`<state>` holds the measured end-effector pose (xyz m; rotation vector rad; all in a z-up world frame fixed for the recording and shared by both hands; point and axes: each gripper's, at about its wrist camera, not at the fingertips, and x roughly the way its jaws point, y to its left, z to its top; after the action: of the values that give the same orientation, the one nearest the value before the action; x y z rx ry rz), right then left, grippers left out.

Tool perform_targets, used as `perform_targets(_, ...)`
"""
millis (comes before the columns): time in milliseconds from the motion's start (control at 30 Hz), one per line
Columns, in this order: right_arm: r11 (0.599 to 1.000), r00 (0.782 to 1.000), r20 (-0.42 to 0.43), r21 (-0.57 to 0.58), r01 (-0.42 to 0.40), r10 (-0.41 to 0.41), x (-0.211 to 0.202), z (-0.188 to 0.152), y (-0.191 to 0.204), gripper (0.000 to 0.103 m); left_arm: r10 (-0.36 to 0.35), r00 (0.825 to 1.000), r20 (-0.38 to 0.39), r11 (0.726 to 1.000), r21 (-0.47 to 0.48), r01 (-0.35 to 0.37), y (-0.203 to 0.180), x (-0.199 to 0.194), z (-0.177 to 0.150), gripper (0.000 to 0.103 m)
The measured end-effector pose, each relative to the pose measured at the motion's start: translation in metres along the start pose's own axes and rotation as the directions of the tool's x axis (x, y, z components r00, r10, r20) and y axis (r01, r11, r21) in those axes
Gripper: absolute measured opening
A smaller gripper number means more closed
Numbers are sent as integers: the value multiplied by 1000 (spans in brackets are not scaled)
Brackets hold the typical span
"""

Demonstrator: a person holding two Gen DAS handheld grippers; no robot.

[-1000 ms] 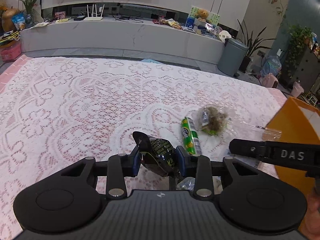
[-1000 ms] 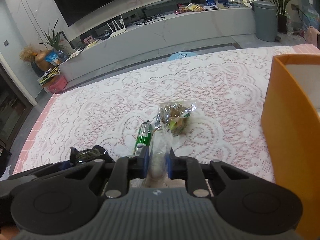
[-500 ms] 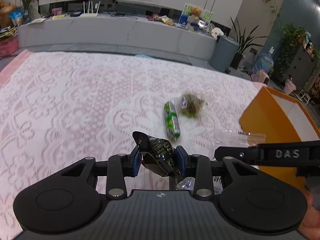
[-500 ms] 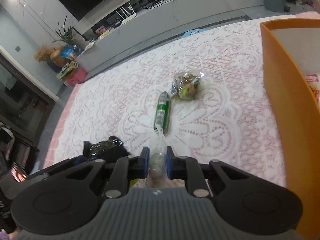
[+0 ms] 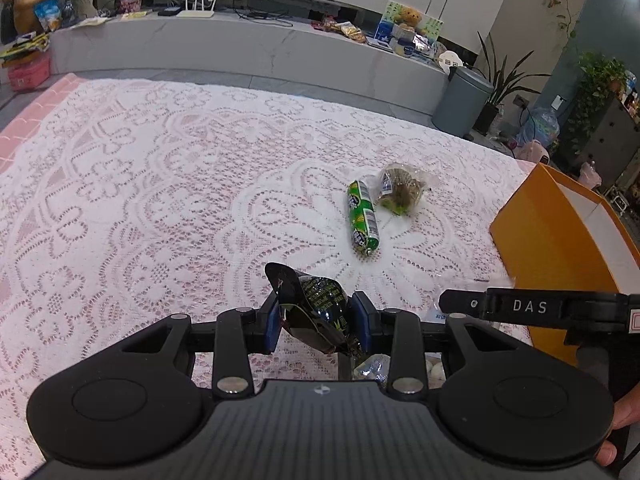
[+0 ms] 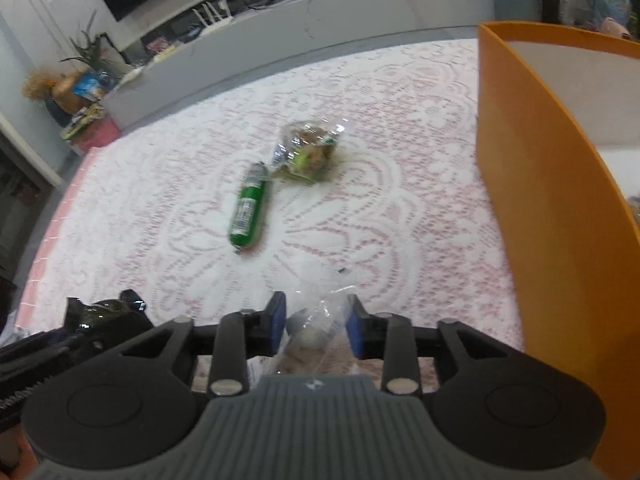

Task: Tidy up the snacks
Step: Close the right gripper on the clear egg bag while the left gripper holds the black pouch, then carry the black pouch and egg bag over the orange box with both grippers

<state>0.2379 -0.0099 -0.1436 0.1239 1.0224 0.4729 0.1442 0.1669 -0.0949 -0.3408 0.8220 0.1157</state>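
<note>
My left gripper (image 5: 316, 326) is shut on a black foil snack packet (image 5: 316, 312) and holds it above the lace cloth. My right gripper (image 6: 316, 326) has its jaws spread apart; a clear plastic snack bag (image 6: 316, 330) hangs loosely between them. The right gripper also shows in the left wrist view (image 5: 520, 308), beside the orange box (image 5: 560, 248). A green tube snack (image 5: 362, 218) and a clear bag of brown-green snacks (image 5: 400, 194) lie on the cloth ahead. The black packet shows in the right wrist view (image 6: 104, 312).
The orange box (image 6: 540, 184) stands at the right with a white inside. The lace tablecloth (image 5: 160, 200) covers the table. Beyond the table stand a grey cabinet (image 5: 240, 44), a grey bin (image 5: 462, 96) and potted plants.
My right gripper's jaws have opened from tight on the clear bag to spread apart, and it has moved closer to the orange box. My left gripper still holds the black packet.
</note>
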Motion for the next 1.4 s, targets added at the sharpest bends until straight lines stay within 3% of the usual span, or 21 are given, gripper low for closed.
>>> perform_targets(167, 998, 999, -20, 55, 29, -27, -3, -5, -5, 69, -9, 1000, 0, 1000, 0, 9, 0, -1, -1, 41)
perform_targets(333, 996, 997, -33, 50, 72, -71, -4, -14, 6, 82, -3, 1000, 8, 1000, 5, 3, 0, -3, 0, 41)
perform_targets(633, 980, 979, -53, -38, 195, -197, 10, -31, 39, 82, 24, 1000, 8, 1000, -6, -24, 8, -1, 2, 41)
perform_targets(733, 969, 971, -34, -73, 234, -237, 10, -34, 45, 69, 18, 1000, 12, 1000, -6, -18, 8, -2, 2, 41)
perform_targets(1100, 980, 986, -5, -110, 167, -168, -7, -36, 46, 61, -19, 999, 31, 1000, 2, 19, 4, -9, 4, 41)
perform_targets(1400, 975, 997, 26, -210, 72, -68, -56, -22, 50, 61, -56, 998, 36, 997, 54, 54, -15, -20, 7, 41)
